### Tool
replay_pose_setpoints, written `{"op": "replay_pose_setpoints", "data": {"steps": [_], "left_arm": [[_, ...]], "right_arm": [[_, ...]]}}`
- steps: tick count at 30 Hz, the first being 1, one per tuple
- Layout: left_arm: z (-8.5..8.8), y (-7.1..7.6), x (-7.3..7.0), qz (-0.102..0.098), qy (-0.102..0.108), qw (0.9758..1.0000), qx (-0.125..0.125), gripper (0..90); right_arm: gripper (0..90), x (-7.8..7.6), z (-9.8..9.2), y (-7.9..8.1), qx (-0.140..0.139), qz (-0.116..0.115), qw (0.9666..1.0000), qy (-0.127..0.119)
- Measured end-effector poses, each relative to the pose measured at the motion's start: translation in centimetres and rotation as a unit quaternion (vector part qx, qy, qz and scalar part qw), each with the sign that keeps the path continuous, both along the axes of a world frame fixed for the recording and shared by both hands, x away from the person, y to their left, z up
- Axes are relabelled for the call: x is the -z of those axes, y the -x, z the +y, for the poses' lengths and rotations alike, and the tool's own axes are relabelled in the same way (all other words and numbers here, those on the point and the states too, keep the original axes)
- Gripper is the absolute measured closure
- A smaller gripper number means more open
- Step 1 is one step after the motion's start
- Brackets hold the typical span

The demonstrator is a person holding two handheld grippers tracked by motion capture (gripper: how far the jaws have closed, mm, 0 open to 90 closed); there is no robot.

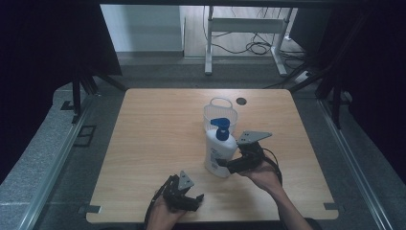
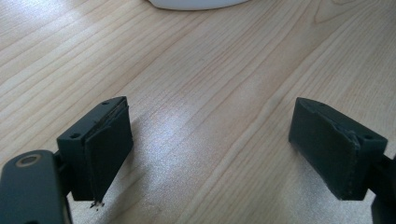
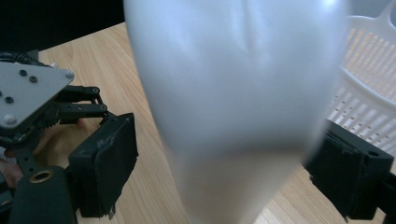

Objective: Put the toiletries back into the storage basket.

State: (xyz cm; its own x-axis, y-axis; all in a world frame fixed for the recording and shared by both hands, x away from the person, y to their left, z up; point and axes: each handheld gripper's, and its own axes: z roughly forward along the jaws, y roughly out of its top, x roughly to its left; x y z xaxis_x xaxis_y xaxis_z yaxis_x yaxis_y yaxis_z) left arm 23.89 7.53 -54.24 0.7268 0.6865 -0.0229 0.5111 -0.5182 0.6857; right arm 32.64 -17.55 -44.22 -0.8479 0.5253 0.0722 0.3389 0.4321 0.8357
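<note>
l tongs (image 1: 195, 197): parked low at near edge of table (image 1: 158, 143), jaws spread wide, nothing btwn them. left gripper view confirms bare wood btwn the pads. i leave them idle for this step.

centre: lotion bottle (image 1: 219, 152), white w/ blue pump, stands upright on table just in front of the white plastic basket (image 1: 220, 112).

r tongs (image 1: 228, 165): reaching in from the right at bottle's lower body. in right gripper view the bottle (image 3: 233, 102) sits btwn the jaws w/ a gap showing at the left pad (image 3: 109, 163); not yet clamped, so i call them released around the bottle.

procedure, as i judge it: centre bottle btwn pads, keep jaws level, grip on the widest part of body, squeeze gently since plastic may flex or slip. confirm both pads seated before lifting. likely dest. is the basket behind.
</note>
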Motion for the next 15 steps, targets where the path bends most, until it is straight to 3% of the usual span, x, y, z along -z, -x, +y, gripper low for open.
{"op": "replay_pose_setpoints", "data": {"steps": [15], "left_arm": [[0.0, 0.0, 0.0, -0.001, -0.001, 1.0000, 0.001, 12.8]], "right_arm": [[29.6, 0.3, 1.7, -0.8, 0.001, -0.012, 0.9999, 0.005]]}}
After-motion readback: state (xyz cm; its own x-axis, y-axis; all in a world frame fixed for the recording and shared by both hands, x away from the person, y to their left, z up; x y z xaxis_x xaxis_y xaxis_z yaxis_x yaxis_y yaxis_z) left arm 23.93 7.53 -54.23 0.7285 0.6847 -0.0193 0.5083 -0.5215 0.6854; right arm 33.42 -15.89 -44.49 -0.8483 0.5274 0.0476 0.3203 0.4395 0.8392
